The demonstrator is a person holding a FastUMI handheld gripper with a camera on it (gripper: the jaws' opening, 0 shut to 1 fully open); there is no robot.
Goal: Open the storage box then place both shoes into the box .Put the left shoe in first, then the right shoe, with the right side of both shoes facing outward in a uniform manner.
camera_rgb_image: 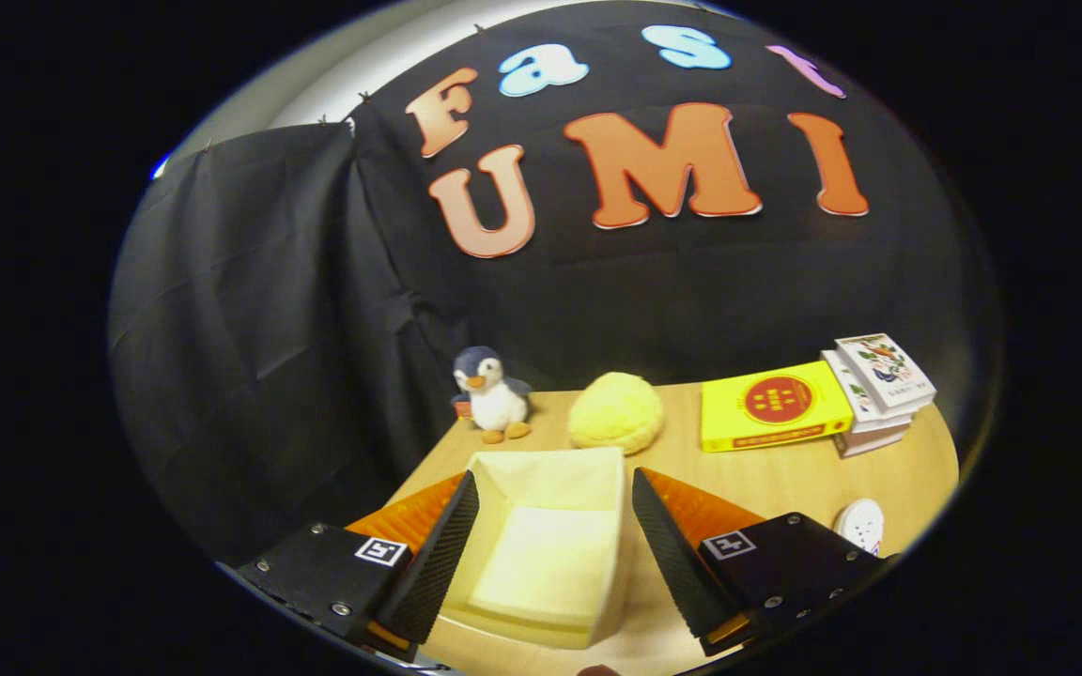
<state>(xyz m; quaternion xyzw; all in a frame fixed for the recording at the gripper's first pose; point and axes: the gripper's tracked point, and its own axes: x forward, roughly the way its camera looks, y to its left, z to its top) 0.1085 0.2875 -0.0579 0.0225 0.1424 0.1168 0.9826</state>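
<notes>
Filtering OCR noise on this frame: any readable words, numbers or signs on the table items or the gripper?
Nothing legible.
yellow book: print in and under its red round emblem, too small to read.
top book of the white stack: illustrated cover, any title blurred.
hand-held gripper: one square black-and-white marker on each side, no words; fingers open, storage box between them.

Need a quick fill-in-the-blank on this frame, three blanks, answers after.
1. The open cream fabric storage box lies between the gripper jaws and holds ____ shoes.
2. The jaws stand ____, pressing on nothing.
3. Beyond the box, the fluffy yellow ball sits between the yellow book and the plush ____.

Answers: no; open; penguin
</notes>
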